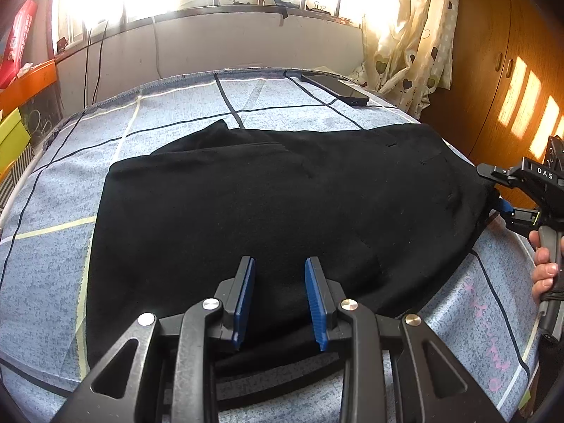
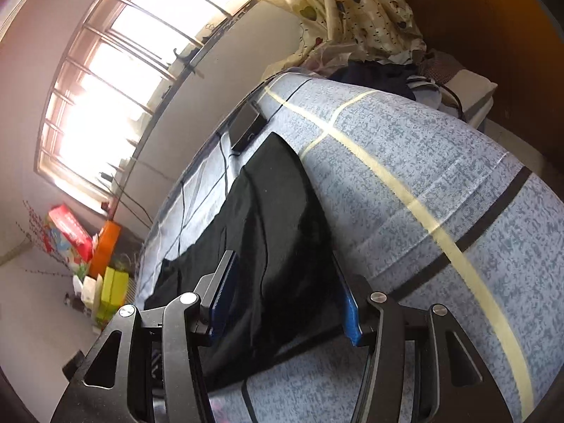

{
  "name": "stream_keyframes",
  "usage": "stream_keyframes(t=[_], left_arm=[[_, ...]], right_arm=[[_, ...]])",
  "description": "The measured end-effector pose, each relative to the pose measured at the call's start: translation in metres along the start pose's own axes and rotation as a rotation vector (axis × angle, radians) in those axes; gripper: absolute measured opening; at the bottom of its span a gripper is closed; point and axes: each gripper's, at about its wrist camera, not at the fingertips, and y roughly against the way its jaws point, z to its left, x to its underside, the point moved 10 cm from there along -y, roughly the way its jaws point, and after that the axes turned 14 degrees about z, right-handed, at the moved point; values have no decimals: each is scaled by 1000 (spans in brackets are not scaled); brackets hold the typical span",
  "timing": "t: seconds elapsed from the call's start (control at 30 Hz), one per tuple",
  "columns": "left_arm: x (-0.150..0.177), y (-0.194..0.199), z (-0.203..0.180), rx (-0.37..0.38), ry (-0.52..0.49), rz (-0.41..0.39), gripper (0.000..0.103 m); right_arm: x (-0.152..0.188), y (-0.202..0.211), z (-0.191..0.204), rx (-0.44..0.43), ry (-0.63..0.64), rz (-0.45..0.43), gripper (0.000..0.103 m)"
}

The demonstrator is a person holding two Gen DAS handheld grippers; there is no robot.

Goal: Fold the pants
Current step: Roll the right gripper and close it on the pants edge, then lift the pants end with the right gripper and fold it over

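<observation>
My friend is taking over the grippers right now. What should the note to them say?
Left hand-held gripper: open, above the near edge of the pants, nothing gripped.
Right hand-held gripper: wide open at the pants' right end, fabric between the jaws but not pinched.
Pants: black, lying flat across the bed, already folded over at least once, with another layer sticking out at the far left.
Phone: at the bed's far edge, clear of the pants.
Left to do: probably close on the right end and fold it across to the left, then smooth it.
</observation>
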Motion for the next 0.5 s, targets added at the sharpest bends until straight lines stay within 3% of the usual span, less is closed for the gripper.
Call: stream_keyframes(t=[0.2, 0.5], left_arm=[[0, 0, 0, 3, 1, 0, 32], [0, 0, 0, 4, 1, 0, 33]], right_arm=[[23, -8, 12, 11, 49, 39, 54], [-1, -30, 31, 39, 83, 45, 54]])
